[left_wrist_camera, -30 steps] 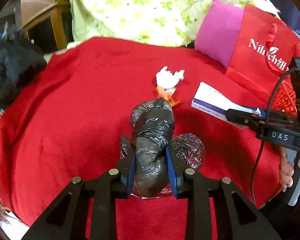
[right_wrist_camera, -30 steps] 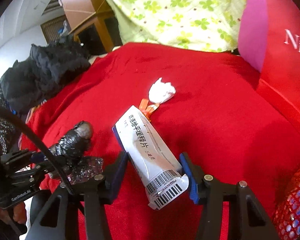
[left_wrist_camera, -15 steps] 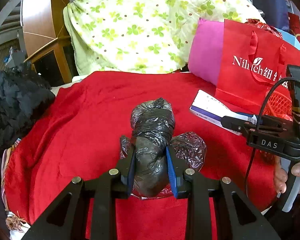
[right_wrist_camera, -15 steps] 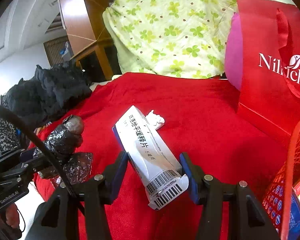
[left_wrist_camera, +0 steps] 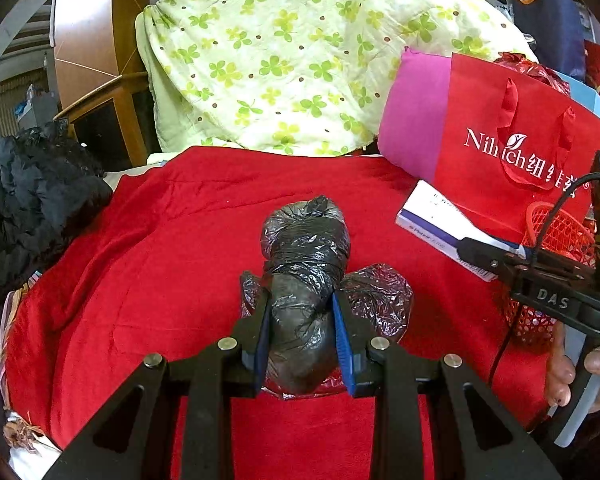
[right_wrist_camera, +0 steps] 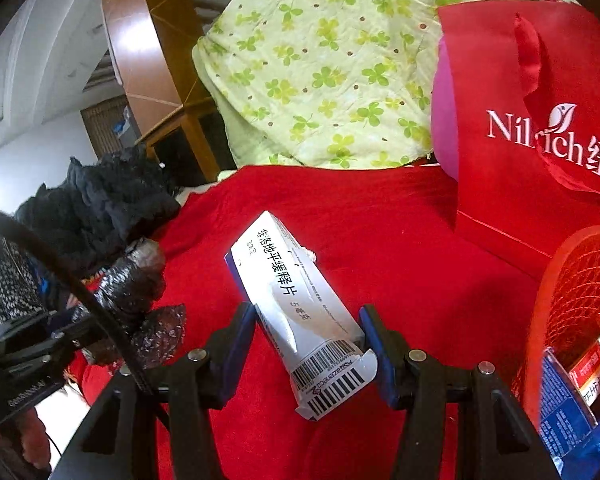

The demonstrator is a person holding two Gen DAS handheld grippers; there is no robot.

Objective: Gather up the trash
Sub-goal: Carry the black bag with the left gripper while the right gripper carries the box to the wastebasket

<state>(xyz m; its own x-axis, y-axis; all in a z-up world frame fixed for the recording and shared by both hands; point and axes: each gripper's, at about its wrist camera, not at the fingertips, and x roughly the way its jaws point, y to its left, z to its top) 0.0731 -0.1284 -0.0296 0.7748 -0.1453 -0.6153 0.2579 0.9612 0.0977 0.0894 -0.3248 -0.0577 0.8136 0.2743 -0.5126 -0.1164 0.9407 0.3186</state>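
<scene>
Both loads lifted off the red blanket [left_wrist_camera: 140,264].
Your left gripper [left_wrist_camera: 304,344] clamps the black plastic bag bundle [left_wrist_camera: 306,264]; right gripper [right_wrist_camera: 308,344] pinches the medicine box [right_wrist_camera: 296,300]; red mesh basket [right_wrist_camera: 580,280] now beside it.

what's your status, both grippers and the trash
Left gripper shut on knotted black plastic bag. Right gripper shut on crushed white medicine box. Red mesh basket close right, path clear.
</scene>
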